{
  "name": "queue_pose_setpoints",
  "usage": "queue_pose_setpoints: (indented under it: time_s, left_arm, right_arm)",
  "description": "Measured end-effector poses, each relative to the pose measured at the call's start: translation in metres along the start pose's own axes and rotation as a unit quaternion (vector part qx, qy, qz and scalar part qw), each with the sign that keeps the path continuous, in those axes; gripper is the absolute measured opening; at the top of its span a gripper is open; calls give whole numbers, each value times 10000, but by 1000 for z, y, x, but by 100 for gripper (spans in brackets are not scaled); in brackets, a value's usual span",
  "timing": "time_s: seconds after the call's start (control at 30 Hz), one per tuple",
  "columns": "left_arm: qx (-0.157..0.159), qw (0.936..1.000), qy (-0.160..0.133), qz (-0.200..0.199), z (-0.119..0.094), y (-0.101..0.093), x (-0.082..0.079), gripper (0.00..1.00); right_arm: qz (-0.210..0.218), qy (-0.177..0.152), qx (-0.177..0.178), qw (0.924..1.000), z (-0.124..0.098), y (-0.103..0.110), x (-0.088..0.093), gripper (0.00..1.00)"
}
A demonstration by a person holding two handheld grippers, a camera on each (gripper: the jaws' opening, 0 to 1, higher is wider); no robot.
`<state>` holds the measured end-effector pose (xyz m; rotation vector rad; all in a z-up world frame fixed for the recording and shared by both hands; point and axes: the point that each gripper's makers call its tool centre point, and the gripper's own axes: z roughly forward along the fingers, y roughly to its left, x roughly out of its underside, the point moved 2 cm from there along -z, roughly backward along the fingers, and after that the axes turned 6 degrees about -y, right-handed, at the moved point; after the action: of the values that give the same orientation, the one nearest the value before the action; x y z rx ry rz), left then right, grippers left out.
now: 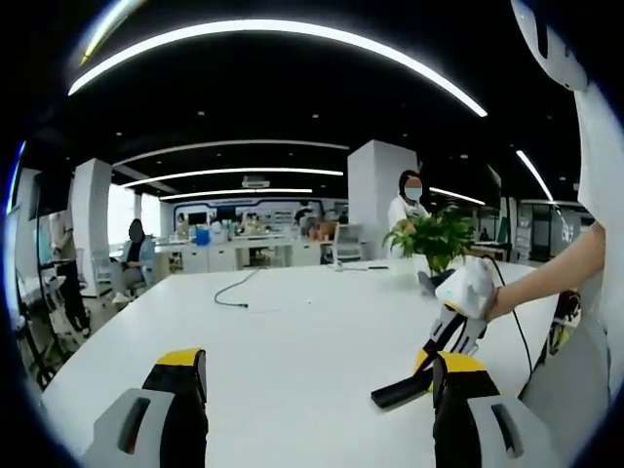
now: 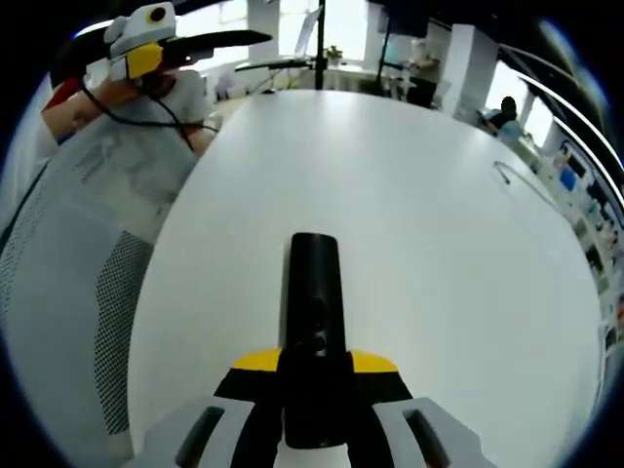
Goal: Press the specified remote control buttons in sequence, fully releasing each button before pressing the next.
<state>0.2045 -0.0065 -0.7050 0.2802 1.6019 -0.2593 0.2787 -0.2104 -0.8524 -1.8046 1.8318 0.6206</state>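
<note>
Your right gripper [image 2: 314, 385] clamps black remote [image 2: 313, 322] at its near end, jaws closed on both sides. Remote juts forward over white table [image 2: 409, 214], slim, rigid, glossy plastic, small buttons down middle, too blurred to read. Likely light, slick; keep hold low on side edges, button face clear. Your left gripper [image 1: 317, 390] hangs wide open, nothing between jaws. Beyond: cable [image 1: 234, 291] on table, potted plant [image 1: 436, 239] at far edge.
</note>
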Motion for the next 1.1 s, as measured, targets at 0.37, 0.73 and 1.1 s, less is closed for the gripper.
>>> queue_pose_setpoints:
  time_s: [0.37,0.73,1.1]
  left_arm:
    - [34,10000,14,-16,0,0,2,100]
    - [48,10000,33,-15,1,1,4,100]
    - [50,10000,50,-33,1,1,5,100]
  right_arm:
    - [7,43,2,10000,0,-12,-1,20]
    - [34,61,16,10000,2,-24,-1,20]
    - [58,97,30,9999,3,-37,-2,20]
